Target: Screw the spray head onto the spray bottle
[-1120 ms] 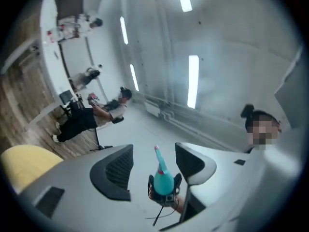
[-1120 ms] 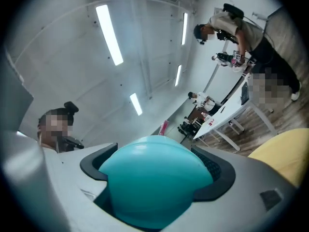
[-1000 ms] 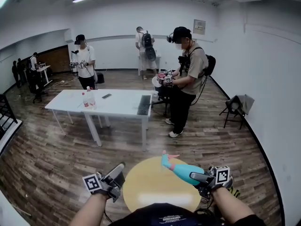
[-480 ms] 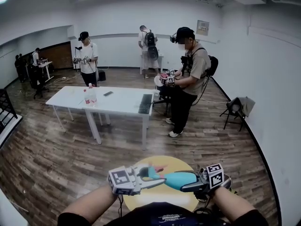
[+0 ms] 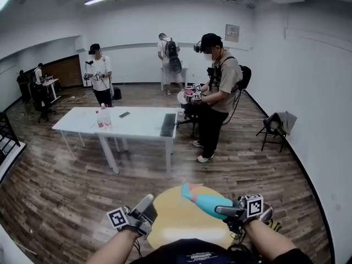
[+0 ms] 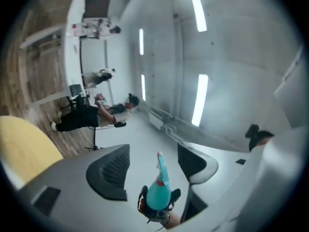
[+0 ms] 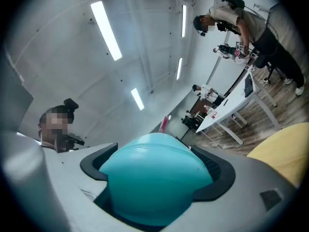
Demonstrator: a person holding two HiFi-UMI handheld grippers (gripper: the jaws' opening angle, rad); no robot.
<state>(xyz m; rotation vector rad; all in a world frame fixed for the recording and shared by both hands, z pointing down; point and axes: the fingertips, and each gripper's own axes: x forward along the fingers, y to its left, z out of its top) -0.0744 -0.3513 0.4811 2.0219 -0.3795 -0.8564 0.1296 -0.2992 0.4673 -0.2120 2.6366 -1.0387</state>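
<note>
- The right hand-held gripper (image 7: 157,174) is closed on the bottle (image 7: 154,187); both pads press the round teal body, and the jaws stand wide because the body is wide.
- In the head view the bottle lies almost level above the round yellow surface (image 5: 176,230), base at the right, neck pointing far and left.
- The spray head (image 5: 187,191) sits on the neck, teal with a pink tip. Whether it is fully screwed down I cannot tell.
- The left hand-held gripper (image 6: 153,166) holds nothing. Its jaws are opening and stand well apart, with no thing pressed by the pads.
- In the left gripper view the bottle shows through the gap between the jaws, but farther off, apart from both pads.
- In the head view the left hand-held gripper is at the near left edge of the yellow surface, well apart from the bottle, tilted up and to the right.
- Farther off stands a long white surface (image 5: 144,130) with two small drink bottles (image 5: 102,117), a phone (image 5: 125,114) and a keyboard (image 5: 168,124) on it.
- A capped person (image 5: 219,95) stands just right of that white surface, holding marked grippers.
- Two more people (image 5: 99,73) stand beyond it, near the far wall.
- A folding chair (image 5: 275,126) is by the right wall.
- The floor (image 5: 66,180) is dark wood planks.
</note>
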